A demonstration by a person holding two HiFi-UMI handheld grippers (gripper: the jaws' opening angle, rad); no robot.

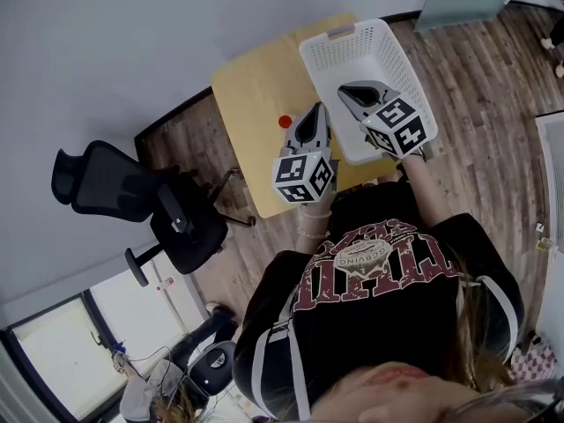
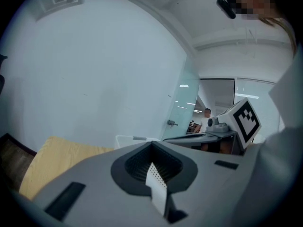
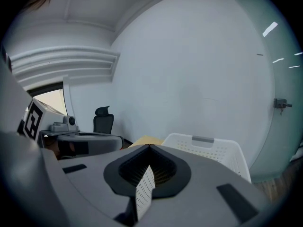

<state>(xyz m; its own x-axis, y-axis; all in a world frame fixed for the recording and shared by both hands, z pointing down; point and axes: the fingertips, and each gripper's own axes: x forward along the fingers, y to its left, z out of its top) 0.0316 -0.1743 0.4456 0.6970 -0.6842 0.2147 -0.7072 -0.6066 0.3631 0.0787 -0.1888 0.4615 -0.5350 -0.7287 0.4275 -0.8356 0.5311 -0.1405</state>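
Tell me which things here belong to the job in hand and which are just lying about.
In hand: left gripper, right gripper, white basket, small red object.
Lying about: black office chair.

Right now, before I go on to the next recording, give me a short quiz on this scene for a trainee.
1. True or false: the left claw and the right claw are both shut with nothing between them.
2. In the head view, which claw shows over the basket? A. left B. right C. neither
3. Fill in: the small red thing near the left claw lies on the ___.

Key: 1. True. 2. B. 3. table.
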